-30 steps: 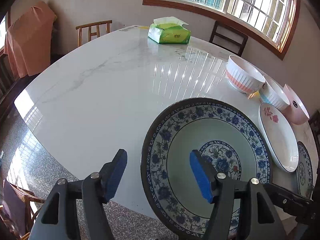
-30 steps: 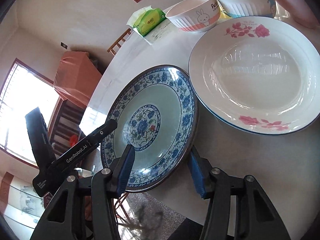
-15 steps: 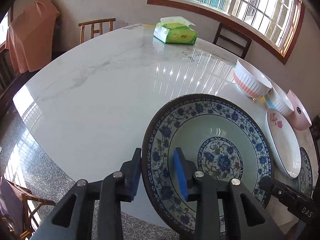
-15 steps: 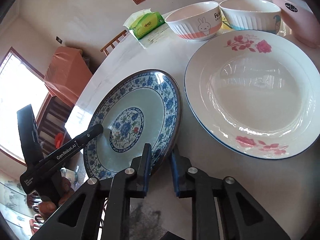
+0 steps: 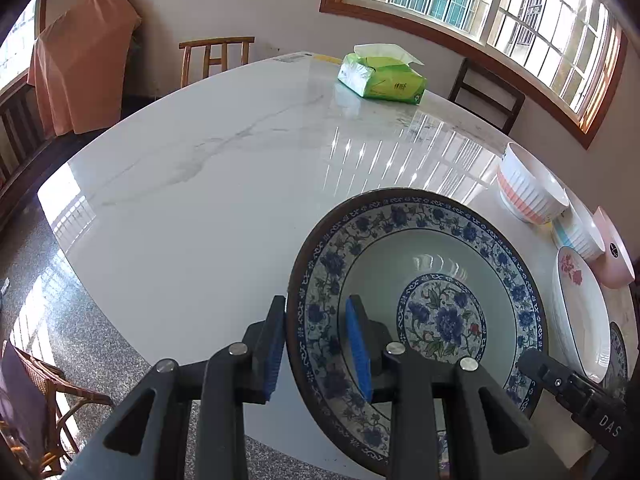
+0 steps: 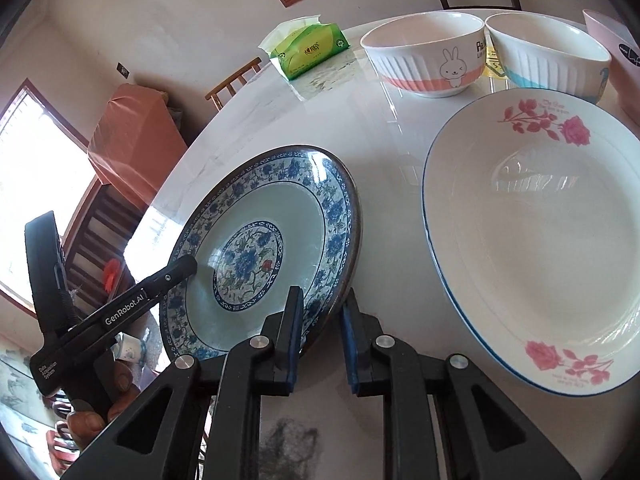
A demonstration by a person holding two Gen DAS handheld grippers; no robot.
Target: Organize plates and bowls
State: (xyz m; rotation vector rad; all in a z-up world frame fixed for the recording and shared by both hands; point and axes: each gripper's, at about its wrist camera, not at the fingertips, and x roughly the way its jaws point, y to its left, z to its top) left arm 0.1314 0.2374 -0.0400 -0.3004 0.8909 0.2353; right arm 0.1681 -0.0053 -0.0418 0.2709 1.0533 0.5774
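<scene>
Both tools have closed onto the blue-and-white floral plate (image 5: 416,312) since a second ago, when their jaws stood wide around its rim. Now the left tool (image 5: 316,344) pinches the plate's left rim, one blue pad under the edge and one on the patterned border, and the right tool (image 6: 320,334) clamps the opposite rim in the same way. Held at both edges, the plate looks tilted, its near side off the marble desk (image 5: 224,184). It is round, glazed and shallow, with a dark rim, and probably slippery. To its right lies the white rose-print plate (image 6: 536,240), just beside it, likely the stacking target. Beyond stand the ribbed rabbit bowl (image 6: 424,56) and a blue-banded bowl (image 6: 548,54), close together.
</scene>
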